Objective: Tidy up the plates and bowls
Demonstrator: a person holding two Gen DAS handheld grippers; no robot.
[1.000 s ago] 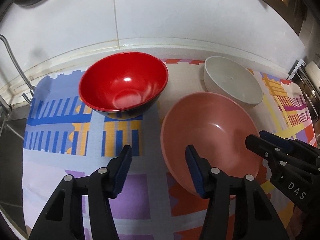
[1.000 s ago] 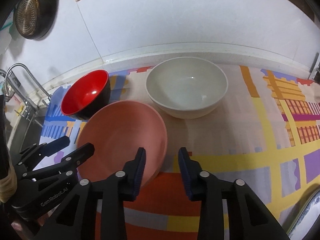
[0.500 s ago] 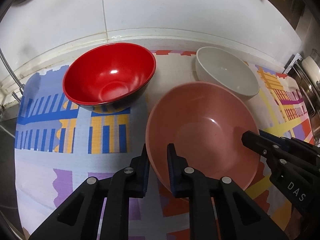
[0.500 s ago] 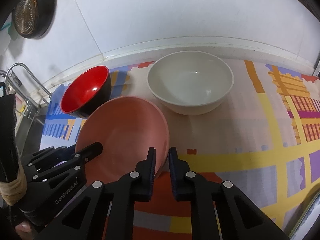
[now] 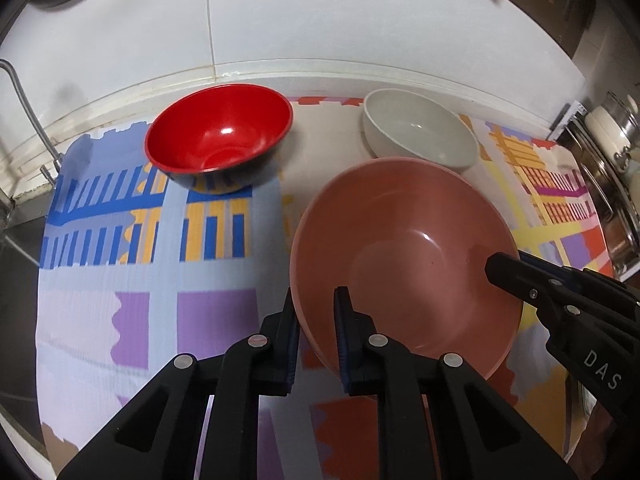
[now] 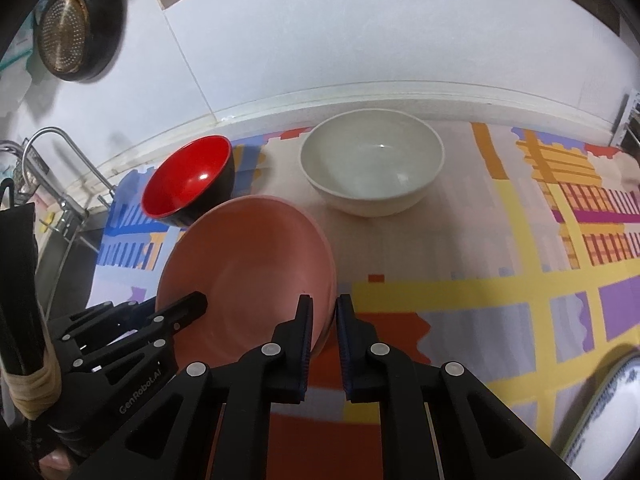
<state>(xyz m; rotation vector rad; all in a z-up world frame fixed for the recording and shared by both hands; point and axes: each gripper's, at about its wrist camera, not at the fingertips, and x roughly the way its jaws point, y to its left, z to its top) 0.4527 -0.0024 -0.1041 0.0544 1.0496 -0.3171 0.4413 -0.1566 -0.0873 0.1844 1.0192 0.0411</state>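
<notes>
A large pink bowl [image 5: 404,252] is held between both grippers above a patterned mat [image 5: 140,248]. My left gripper [image 5: 316,312] is shut on its near left rim. My right gripper [image 6: 324,316] is shut on its right rim; the bowl also shows in the right wrist view [image 6: 248,268]. A red bowl with a black outside [image 5: 218,140] stands at the back left, also in the right wrist view [image 6: 188,178]. A white bowl [image 5: 420,140] stands at the back right, also in the right wrist view [image 6: 372,164].
A white tiled wall [image 5: 320,20] runs behind the counter. A sink with a tap [image 6: 48,160] lies to the left. A strainer [image 6: 64,36] hangs on the wall. Metal pots [image 5: 612,140] stand at the right. A patterned plate's rim [image 6: 608,404] shows at the lower right.
Both grippers closed from open onto the pink bowl's rims. The bowl has risen off the mat and tilted, and both views have pulled back from the counter.
</notes>
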